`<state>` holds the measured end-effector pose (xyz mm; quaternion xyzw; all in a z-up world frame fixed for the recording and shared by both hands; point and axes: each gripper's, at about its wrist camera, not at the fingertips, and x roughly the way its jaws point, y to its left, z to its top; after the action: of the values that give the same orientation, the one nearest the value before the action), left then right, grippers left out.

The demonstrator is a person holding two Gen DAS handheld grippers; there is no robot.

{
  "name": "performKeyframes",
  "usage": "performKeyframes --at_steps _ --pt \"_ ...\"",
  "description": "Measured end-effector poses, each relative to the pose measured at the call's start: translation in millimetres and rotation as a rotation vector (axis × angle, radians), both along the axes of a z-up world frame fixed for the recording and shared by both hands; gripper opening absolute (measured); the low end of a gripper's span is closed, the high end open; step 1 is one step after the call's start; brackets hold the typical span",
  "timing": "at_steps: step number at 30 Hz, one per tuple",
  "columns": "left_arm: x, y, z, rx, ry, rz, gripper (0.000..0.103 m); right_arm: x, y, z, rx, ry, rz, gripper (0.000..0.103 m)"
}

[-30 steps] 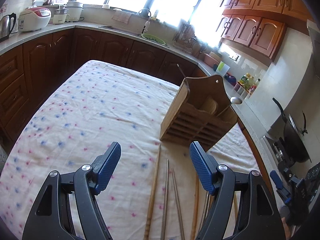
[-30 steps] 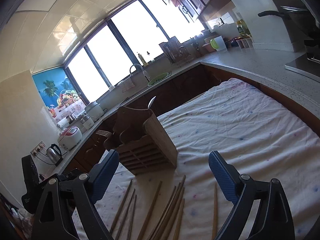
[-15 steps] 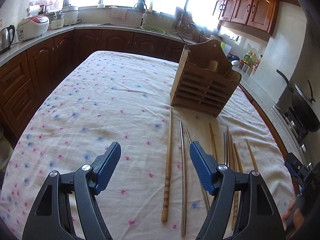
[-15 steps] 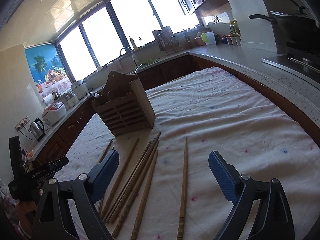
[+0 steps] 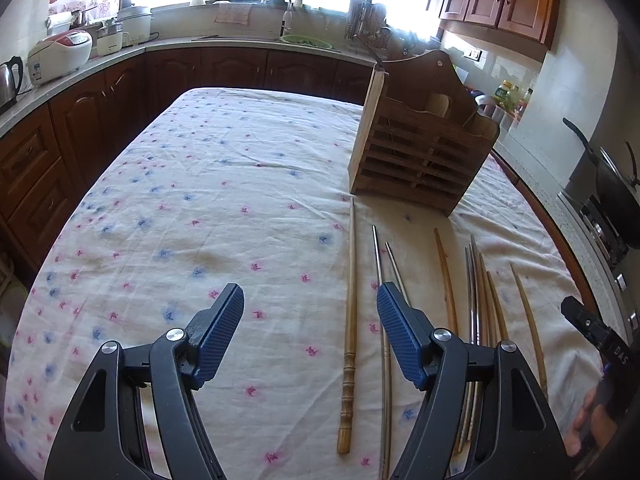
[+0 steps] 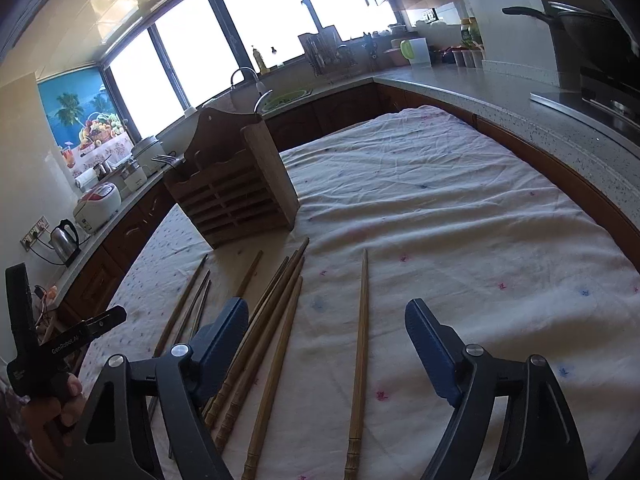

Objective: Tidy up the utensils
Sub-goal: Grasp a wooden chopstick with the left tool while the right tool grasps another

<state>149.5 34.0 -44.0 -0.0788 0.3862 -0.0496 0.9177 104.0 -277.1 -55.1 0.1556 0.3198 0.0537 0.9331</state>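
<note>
Left wrist view: the left gripper hangs above the flowered tablecloth with its fingers apart and nothing between the pads; its jaws have just been closing a little. The nearest piece is a single wooden chopstick, lying on the cloth just inside the right-hand finger, with its carved thick end toward the camera and its thin tip pointing away at the wooden utensil holder. Its long axis runs nearly along the gripper's line of sight — so the fingers would close across it, not along it. Two metal chopsticks lie just beside it and pass under the right-hand finger; more wooden and metal ones fan out further right.

Right wrist view: the right gripper is also empty, fingers wide apart though just narrowed. One lone wooden chopstick lies in the gap between them, nearer the middle than either pad, thick end toward the camera and tip toward the utensil holder. A bundle of wooden chopsticks lies by the left-hand finger, partly under it.

Each hand seems nearest its own outermost stick. I judge the right the better centred; the left would need to shift toward its right-hand finger before closing.
</note>
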Motion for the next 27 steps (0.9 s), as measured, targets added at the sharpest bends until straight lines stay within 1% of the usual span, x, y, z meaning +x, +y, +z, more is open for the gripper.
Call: performKeyframes --at_steps 3,4,6,8,9,10,11,16,18,20,21,23,25,26,27 --pt "16.8 -6.7 -3.2 0.019 0.030 -0.030 0.058 10.6 -0.3 -5.5 -0.018 0.039 0.004 0.069" --pt "23.5 -9.6 -4.1 0.028 0.041 -0.042 0.057 14.4 0.0 -7.1 -0.026 0.050 0.006 0.064" --pt "36.2 -16.1 -6.0 0.048 0.054 -0.067 0.052 24.0 0.4 -10.3 -0.043 0.078 0.009 0.059" --pt "50.3 -22.1 -8.2 0.065 0.070 -0.089 0.045 33.4 0.9 -13.3 -0.062 0.102 0.015 0.055" --pt "57.5 -24.2 -9.6 0.068 0.077 -0.098 0.040 38.2 1.1 -15.0 -0.072 0.114 0.015 0.051" --pt "64.8 -25.8 -10.8 0.067 0.087 -0.105 0.037 43.3 1.2 -16.4 -0.082 0.126 0.017 0.047" --pt "71.9 -27.1 -12.7 0.066 0.097 -0.110 0.035 48.3 1.0 -17.5 -0.088 0.135 0.019 0.046" --pt "98.4 -37.6 -19.1 0.100 0.119 -0.131 0.033 70.0 0.7 -22.5 -0.129 0.169 0.026 0.035" --pt "106.4 -41.7 -25.6 0.111 0.139 -0.142 0.025 77.9 1.7 -26.1 -0.141 0.188 0.032 0.031" --pt "111.4 -44.2 -34.7 0.110 0.171 -0.155 0.021 86.3 5.0 -33.5 -0.165 0.221 0.041 0.029" --pt "110.3 -45.4 -36.0 0.114 0.156 -0.157 0.021 86.5 7.9 -33.3 -0.193 0.202 0.042 0.027" --pt "107.2 -51.1 -37.1 0.158 0.138 -0.165 0.020 89.2 13.1 -34.4 -0.239 0.202 0.041 0.025" --pt "105.0 -55.4 -37.7 0.175 0.127 -0.183 0.013 90.6 13.3 -34.7 -0.254 0.202 0.032 0.015" --pt "104.2 -56.4 -37.5 0.170 0.128 -0.193 0.007 91.2 12.3 -34.8 -0.261 0.203 0.026 0.011" --pt "103.7 -56.3 -36.9 0.162 0.132 -0.197 0.006 92.0 10.6 -34.8 -0.258 0.204 0.020 0.007"
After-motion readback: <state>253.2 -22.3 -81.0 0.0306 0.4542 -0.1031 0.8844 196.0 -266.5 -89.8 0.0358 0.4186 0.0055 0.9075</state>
